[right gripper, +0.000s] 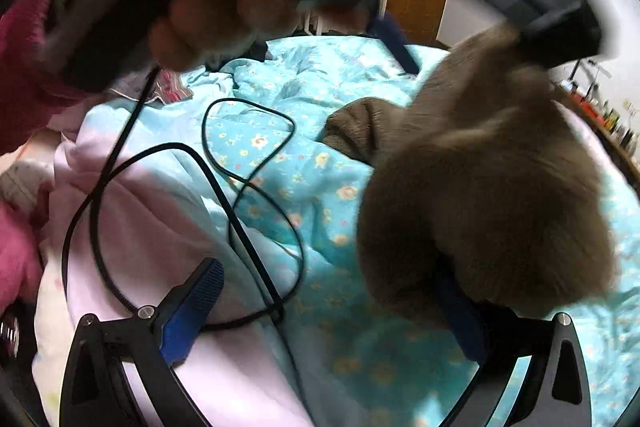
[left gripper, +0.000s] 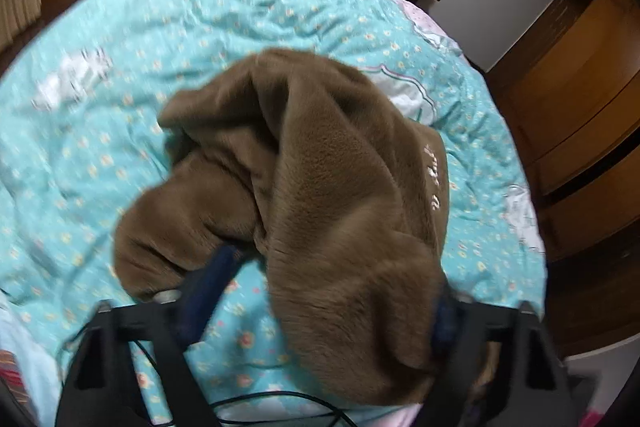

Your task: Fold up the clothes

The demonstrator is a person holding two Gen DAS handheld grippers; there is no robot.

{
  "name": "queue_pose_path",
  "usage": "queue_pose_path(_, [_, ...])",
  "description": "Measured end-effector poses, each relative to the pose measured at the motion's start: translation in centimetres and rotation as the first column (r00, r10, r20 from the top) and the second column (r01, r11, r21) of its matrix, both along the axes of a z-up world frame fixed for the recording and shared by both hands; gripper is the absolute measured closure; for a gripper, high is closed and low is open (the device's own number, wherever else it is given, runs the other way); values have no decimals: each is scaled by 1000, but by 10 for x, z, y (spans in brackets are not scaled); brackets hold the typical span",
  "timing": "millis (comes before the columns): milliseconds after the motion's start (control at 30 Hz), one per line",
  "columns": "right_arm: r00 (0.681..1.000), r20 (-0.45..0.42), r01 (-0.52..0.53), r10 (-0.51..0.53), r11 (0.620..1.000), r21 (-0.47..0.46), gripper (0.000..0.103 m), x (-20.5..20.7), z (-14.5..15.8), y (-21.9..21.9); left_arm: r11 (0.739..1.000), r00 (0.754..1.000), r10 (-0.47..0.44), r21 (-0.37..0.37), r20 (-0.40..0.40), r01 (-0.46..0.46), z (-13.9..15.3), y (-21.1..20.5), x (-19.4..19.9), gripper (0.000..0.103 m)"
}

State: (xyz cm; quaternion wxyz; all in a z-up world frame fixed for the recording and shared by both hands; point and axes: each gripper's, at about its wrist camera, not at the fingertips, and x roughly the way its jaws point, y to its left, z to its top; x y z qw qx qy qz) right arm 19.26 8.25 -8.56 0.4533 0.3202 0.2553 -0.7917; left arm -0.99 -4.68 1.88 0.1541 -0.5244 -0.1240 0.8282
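Brown fleece garment (left gripper: 320,195) bunched on my floral bed quilt (left gripper: 120,147).
Black cables (right gripper: 240,187) loop nearby; its white embroidered writing is unreadable. Left tongs (left gripper: 332,291) and right tongs (right gripper: 332,307): fleece draped between, grip unclear.

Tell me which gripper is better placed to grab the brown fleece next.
Probably the left gripper: brown fleece lies between its fingers. The right gripper stands wide, fleece draped over one finger only.
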Motion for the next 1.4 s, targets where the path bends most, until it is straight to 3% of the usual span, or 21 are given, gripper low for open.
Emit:
queue_pose_path(33, [1000, 14, 6, -6, 1000, -27, 0, -1, 8, 11, 1000, 1000, 2, 14, 12, -2, -5, -3, 0, 46])
queue_pose_path(133, [993, 114, 62, -42, 983, -174, 0, -13, 36, 55, 998, 999, 1, 65, 43, -4, -22, -10, 2, 50])
queue_pose_path(200, [971, 213, 172, -109, 936, -308, 0, -32, 56, 93, 995, 998, -9, 99, 56, 4, -30, -11, 3, 51])
queue_pose_path(300, [910, 333, 379, -247, 823, -424, 0, -69, 74, 135, 991, 997, -33, 131, 64, 24, -37, -10, 6, 51])
queue_pose_path(367, [867, 363, 478, -340, 774, -416, 0, -99, 78, 141, 989, 997, -38, 143, 68, 28, -40, -11, 7, 51])
queue_pose_path(433, [851, 366, 506, -375, 770, -387, 0, -122, 78, 130, 989, 997, -34, 147, 71, 23, -41, -14, 7, 33])
queue_pose_path(500, [840, 384, 517, -384, 781, -350, 8, -145, 75, 109, 988, 997, -16, 152, 72, 4, -44, -19, 7, 23])
queue_pose_path(567, [829, 402, 520, -388, 799, -301, 29, -167, 68, 81, 984, 997, -5, 179, 78, -9, -45, -25, 6, 23])
queue_pose_path(733, [809, 410, 510, -421, 850, -135, 45, -209, 33, 20, 977, 997, -3, 213, 80, -15, -43, -27, 1, 22])
queue_pose_path(767, [799, 414, 519, -436, 848, -110, 55, -214, 26, 16, 976, 997, -5, 215, 81, -13, -43, -25, -1, 22])
queue_pose_path(867, [769, 427, 552, -475, 831, -68, 69, -225, 10, 14, 972, 996, 0, 232, 94, -22, -47, -22, -4, 23])
queue_pose_path(900, [767, 425, 557, -481, 827, -70, 72, -225, 10, 16, 967, 995, 2, 252, 103, -29, -50, -23, -4, 28])
queue_pose_path(933, [766, 411, 568, -494, 820, -74, 77, -221, 12, 22, 963, 994, 6, 268, 106, -35, -51, -24, -4, 48])
queue_pose_path(1000, [768, 377, 589, -518, 802, -97, 82, -213, 23, 33, 952, 994, 14, 302, 111, -47, -52, -27, -2, 69])
queue_pose_path(1067, [756, 359, 627, -547, 762, -161, 83, -204, 45, 55, 940, 995, 29, 335, 99, -61, -47, -32, 1, 77])
queue_pose_path(1167, [712, 363, 700, -601, 654, -288, 84, -191, 81, 104, 920, 996, 60, 385, 60, -78, -30, -42, 9, 81])
queue_pose_path(1300, [620, 293, 773, -728, 503, -387, 84, -166, 121, 164, 894, 994, 105, 441, -30, -82, 10, -55, 23, 81])
queue_pose_path(1333, [595, 270, 785, -757, 475, -398, 84, -158, 127, 177, 889, 993, 109, 452, -55, -73, 21, -56, 27, 81])
queue_pose_path(1400, [576, 266, 793, -773, 450, -411, 84, -137, 130, 193, 889, 987, 114, 455, -110, -52, 42, -53, 37, 81])
